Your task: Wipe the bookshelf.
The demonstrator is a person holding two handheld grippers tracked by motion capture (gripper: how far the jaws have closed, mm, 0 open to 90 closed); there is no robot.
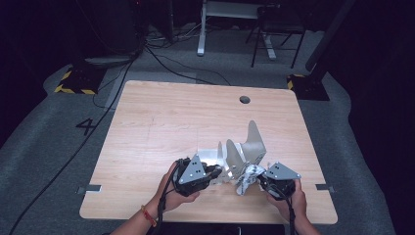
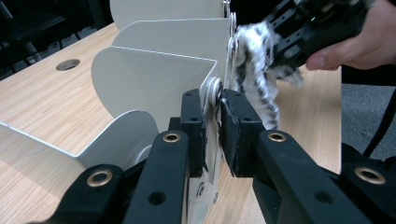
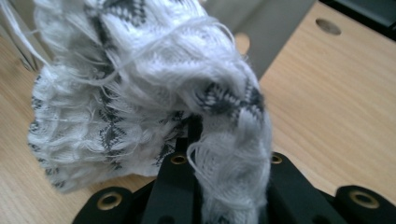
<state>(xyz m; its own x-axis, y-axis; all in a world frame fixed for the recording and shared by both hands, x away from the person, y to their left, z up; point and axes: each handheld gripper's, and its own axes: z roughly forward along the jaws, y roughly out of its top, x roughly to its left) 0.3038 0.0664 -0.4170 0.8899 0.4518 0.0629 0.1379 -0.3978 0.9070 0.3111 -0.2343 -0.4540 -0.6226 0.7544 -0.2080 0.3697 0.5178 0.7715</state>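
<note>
While the left claw (image 2: 212,126) pinches the edge of the white metal rack (image 2: 154,79), its jaws nearly closed on the thin end plate, the right claw (image 3: 224,154) is clamped tight on a bunch of the black-and-white knitted cloth (image 3: 140,79). From above, the rack (image 1: 247,147) stands on the tabletop (image 1: 161,117) near its front edge, between the two hands, and the cloth (image 1: 248,177) hangs from the right claw (image 1: 264,180), bunched just beside the rack's near end. Seen from the left claw, the cloth (image 2: 257,65) touches or nearly touches the rack's end plate. The grip on the rack looks slim, so a push from the cloth could likely tip or slide it, or let the plate slip from between the pads. Loose threads on the cloth could also snag on the plate's edge or small fittings, dragging the rack when the right hand (image 1: 288,196) moves. The cloth's free part droops, so it may catch unevenly.
</note>
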